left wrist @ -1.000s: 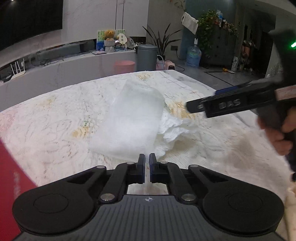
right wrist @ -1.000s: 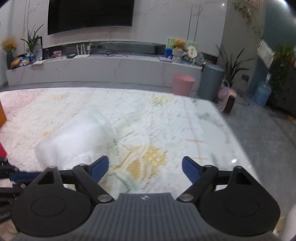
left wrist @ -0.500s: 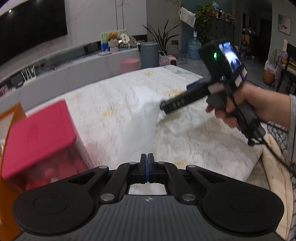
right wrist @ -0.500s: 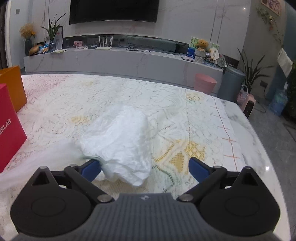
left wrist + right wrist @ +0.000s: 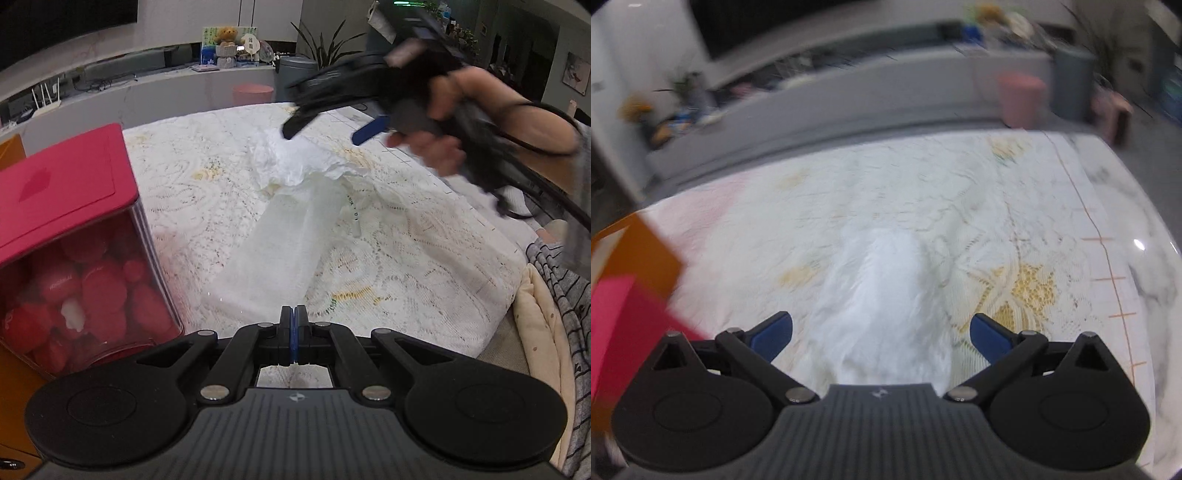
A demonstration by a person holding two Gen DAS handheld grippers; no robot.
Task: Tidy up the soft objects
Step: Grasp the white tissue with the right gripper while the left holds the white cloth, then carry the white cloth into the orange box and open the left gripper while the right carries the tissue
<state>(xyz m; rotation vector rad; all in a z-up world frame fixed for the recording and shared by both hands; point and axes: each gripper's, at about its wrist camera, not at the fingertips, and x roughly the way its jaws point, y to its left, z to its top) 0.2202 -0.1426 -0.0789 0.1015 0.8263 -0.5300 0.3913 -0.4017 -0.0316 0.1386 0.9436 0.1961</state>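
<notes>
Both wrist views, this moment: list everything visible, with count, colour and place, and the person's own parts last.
Lace tablecloth: one, white with yellow motifs, covering the table.
Clear plastic bag: one, translucent, stretched from the left gripper across the cloth.
Crumpled white tissue: one, white, at the bag's far end.
Red-lidded box: one, clear walls, red balls inside, at left.
Orange box: one, behind the red one.
Pink bin: one, on the floor beyond the table.
Grey bin: one, beside the pink one.
Left gripper: shut on the clear plastic bag.
Right gripper: open over the tissue, its jaws just opened.
Hand: one, holding the right gripper.
</notes>
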